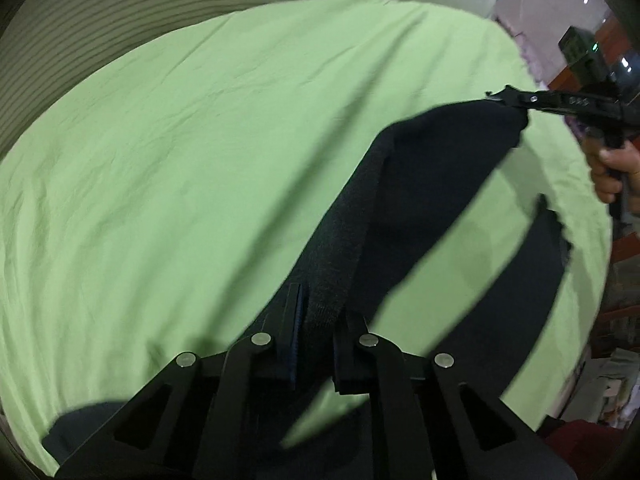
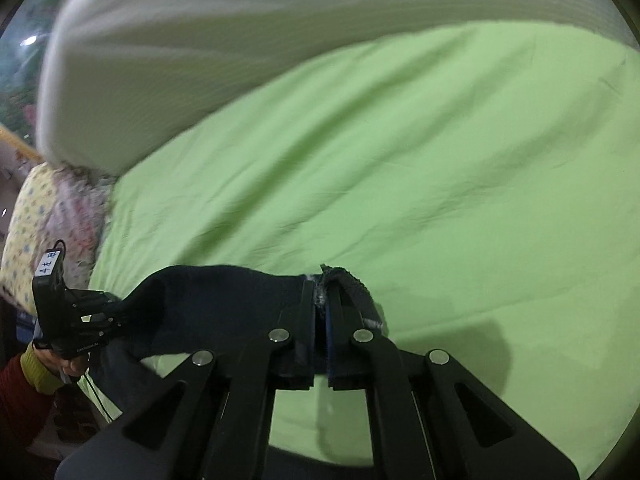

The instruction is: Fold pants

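Observation:
Dark navy pants (image 1: 432,168) hang stretched in the air between both grippers above a light green bed sheet (image 1: 180,160). My left gripper (image 1: 320,320) is shut on one end of the ribbed waistband. My right gripper (image 2: 320,300) is shut on the other end of the waistband (image 2: 348,284). In the left wrist view the right gripper (image 1: 506,98) pinches the far corner. In the right wrist view the left gripper (image 2: 116,318) holds the pants (image 2: 224,300) at the left. The legs (image 1: 516,288) droop toward the sheet.
A pale ribbed quilt roll (image 2: 200,48) lies along the far side of the sheet (image 2: 400,160). A floral pillow (image 2: 44,216) sits at the bed's left end. Room clutter (image 1: 616,320) stands beyond the bed's right edge.

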Tool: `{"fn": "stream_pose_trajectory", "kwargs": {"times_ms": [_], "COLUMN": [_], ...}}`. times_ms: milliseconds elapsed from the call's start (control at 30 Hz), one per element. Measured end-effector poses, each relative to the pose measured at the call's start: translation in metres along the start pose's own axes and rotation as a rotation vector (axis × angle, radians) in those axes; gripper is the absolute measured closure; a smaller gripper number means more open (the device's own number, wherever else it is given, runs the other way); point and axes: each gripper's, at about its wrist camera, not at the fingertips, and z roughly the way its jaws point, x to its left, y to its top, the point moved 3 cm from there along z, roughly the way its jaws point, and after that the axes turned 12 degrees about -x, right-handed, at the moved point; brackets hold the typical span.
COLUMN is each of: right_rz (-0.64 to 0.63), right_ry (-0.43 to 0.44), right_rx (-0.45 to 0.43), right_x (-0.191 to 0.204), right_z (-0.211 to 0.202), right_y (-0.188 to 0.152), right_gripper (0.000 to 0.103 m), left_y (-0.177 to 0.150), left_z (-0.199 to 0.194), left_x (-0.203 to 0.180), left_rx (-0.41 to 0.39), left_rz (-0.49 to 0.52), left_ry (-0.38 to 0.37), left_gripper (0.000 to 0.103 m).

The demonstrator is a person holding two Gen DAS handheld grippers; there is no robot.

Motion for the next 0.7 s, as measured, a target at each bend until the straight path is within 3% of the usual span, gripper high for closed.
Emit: {"fn": "stream_pose_trajectory", "kwargs": {"times_ms": [333,700], "right_rz": [-0.027,-0.058], "right_ry": [0.014,-0.006], "right_rx": [-0.062,-0.119], "right_x": [-0.007,-0.013], "right_z": [-0.041,-0.079], "right_y": [-0.053,-0.103], "right_gripper": [0.099,0.099], "left_y": [-0.068,-0.131], "left_z": [-0.052,-0.059], "left_x": [-0.047,-0.092], "left_rx": [-0.093,-0.088], "left_rz": [-0.112,-0.087], "left_ry": [-0.074,-0.058], "left_gripper": [0.097,0.097]}}
